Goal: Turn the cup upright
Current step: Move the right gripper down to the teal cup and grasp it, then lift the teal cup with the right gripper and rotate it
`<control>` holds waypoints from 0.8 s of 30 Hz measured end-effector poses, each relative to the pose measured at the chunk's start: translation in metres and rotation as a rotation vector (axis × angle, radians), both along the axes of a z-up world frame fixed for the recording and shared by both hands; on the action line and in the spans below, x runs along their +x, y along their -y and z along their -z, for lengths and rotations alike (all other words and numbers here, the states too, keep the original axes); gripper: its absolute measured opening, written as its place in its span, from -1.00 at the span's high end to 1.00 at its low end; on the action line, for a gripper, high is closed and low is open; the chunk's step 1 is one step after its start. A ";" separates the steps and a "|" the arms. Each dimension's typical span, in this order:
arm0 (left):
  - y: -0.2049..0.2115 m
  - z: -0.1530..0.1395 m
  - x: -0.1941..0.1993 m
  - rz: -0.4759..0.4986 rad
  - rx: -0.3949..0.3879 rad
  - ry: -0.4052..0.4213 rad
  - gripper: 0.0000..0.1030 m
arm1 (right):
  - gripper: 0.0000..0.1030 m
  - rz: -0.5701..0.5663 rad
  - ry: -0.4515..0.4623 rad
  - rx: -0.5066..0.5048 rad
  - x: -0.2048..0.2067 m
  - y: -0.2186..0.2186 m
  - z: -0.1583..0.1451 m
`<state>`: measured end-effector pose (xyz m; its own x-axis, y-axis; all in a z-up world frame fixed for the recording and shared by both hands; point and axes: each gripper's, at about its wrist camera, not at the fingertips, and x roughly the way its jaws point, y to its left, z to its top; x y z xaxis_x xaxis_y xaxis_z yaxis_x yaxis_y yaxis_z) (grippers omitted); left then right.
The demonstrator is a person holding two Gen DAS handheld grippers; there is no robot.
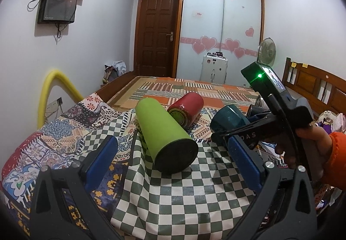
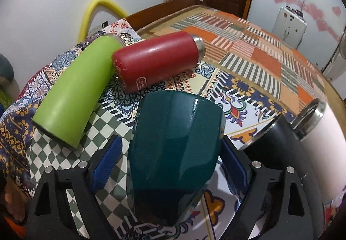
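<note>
A dark teal cup (image 2: pixel 175 149) lies on its side on the patterned cloth, between the blue pads of my right gripper (image 2: pixel 170 160). The jaws are wide; the left pad stands clear of the cup, the right pad is at its side. The teal cup also shows in the left wrist view (image 1: pixel 227 120), with the right gripper (image 1: pixel 235 132) around it. My left gripper (image 1: pixel 175 157) is open, its pads either side of a lime green bottle (image 1: pixel 166 136) lying on its side, not touching it. A red bottle (image 2: pixel 157 60) lies behind.
A black tumbler (image 2: pixel 279 142) and a white one (image 2: pixel 324 132) lie at the right of the teal cup. The checkered and patterned cloths (image 1: pixel 173 196) cover the bed. A wooden headboard (image 1: pixel 313 82), a suitcase (image 1: pixel 214 69) and a fan (image 1: pixel 267 50) stand beyond.
</note>
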<state>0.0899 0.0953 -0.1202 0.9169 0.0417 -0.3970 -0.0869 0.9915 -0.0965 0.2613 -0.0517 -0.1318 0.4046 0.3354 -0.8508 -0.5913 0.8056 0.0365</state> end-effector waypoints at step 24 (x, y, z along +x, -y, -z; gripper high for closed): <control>0.019 -0.027 -0.012 0.008 0.020 0.042 -1.00 | -0.35 -0.010 0.110 0.078 -0.037 0.033 -0.045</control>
